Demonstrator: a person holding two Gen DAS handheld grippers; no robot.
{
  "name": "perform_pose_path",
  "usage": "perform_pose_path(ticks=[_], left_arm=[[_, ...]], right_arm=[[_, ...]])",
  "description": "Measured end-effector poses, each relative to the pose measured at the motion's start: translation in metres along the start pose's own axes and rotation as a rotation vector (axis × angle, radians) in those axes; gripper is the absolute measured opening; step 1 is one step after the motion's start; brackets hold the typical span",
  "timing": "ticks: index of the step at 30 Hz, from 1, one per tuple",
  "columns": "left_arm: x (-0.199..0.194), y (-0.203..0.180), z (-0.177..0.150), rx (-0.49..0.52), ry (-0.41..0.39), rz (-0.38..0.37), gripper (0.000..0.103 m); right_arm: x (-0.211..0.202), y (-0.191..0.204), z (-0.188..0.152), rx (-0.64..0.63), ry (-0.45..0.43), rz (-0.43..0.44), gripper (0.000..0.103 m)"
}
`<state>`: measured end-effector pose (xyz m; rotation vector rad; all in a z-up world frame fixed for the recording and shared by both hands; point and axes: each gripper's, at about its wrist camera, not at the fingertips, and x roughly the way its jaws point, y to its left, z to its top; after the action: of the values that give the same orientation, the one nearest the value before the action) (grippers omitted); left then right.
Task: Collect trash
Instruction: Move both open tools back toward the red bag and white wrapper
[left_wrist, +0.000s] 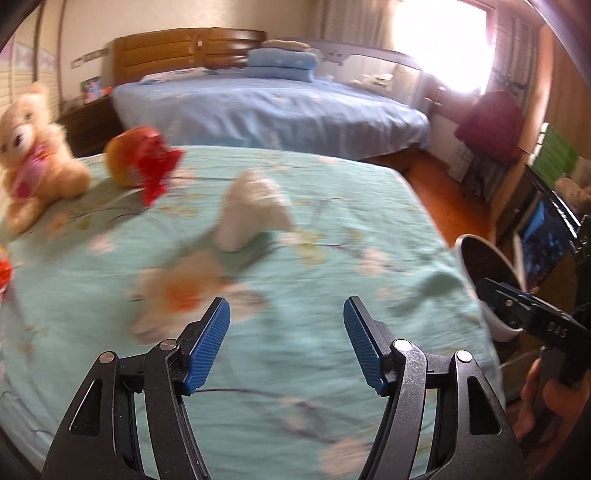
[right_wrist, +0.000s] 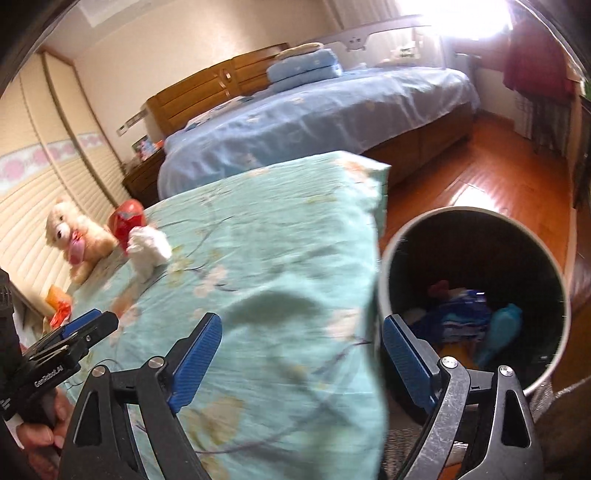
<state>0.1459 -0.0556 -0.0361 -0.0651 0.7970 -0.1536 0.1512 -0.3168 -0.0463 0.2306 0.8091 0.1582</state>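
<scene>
Left gripper has the line on the tissue; right is parked at the bin.

Pale-green floral bedspread (left_wrist: 332, 229): crumpled white tissue wad (left_wrist: 255, 210) lies dead ahead of your left gripper (left_wrist: 287, 347), well apart, long axis slanting up-right. Round dark waste bin (right_wrist: 476, 221) sits just beside your right gripper (right_wrist: 303, 362). Both sets of fingers wide, nothing held.

Tissue wad (left_wrist: 255, 210) on my bedspread (left_wrist: 332, 240) ahead, teddy (left_wrist: 33, 155) far left, bin (right_wrist: 476, 295) off the right edge
</scene>
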Motion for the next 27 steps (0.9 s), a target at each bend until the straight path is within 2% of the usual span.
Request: perform_pose_path(ticks=[9, 27], left_arm=[[0.007, 0.065, 0.002, -0.069, 0.018, 0.084, 0.065], [0.036, 0.133, 0.042, -0.123, 0.031, 0.142, 0.065]], right_arm=[[0.027, 0.059, -0.001, -0.073, 0.034, 0.07, 0.09], [0.083, 0.129, 0.018, -0.146, 0.059, 0.183, 0.09]])
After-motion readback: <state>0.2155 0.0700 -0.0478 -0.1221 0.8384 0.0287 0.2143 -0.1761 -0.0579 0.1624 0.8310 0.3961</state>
